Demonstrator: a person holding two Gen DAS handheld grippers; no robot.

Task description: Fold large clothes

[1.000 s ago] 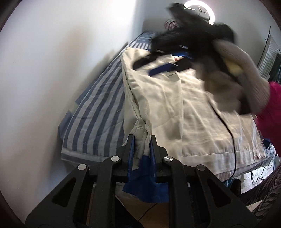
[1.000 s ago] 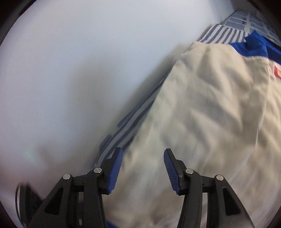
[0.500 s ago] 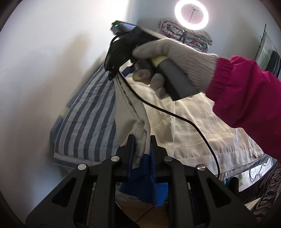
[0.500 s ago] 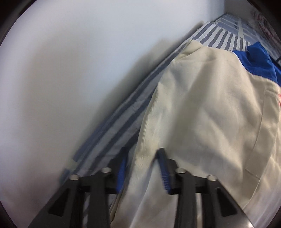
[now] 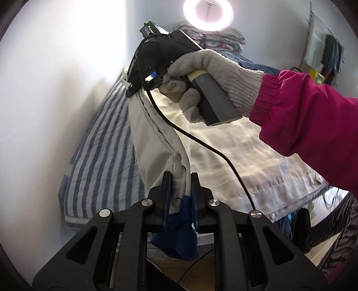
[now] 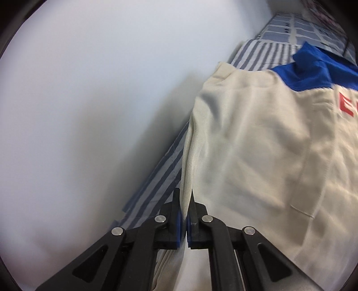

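A large cream garment (image 5: 223, 143) with a blue collar (image 6: 311, 69) and red lettering lies spread on a striped bed. My left gripper (image 5: 179, 179) is shut on the garment's near edge, where cream cloth and a blue patch (image 5: 179, 232) bunch between its pads. In the left wrist view, a gloved hand (image 5: 212, 76) in a pink sleeve holds my right gripper (image 5: 136, 89) at the garment's far left edge. My right gripper (image 6: 184, 197) is shut on a thin fold of that cream edge (image 6: 190, 161). The cloth rises taut between both grips.
The blue-and-white striped sheet (image 5: 105, 143) runs along a white wall (image 5: 44, 100) on the left. A ring light (image 5: 208, 11) and piled clothes stand at the back. A black cable (image 5: 201, 143) hangs across the garment. Wooden floor shows below the bed's near edge.
The right gripper came down to the garment's left edge and its jaws went from wide apart to shut on the cloth. The left gripper lifted its edge, pulling it up off the bed.
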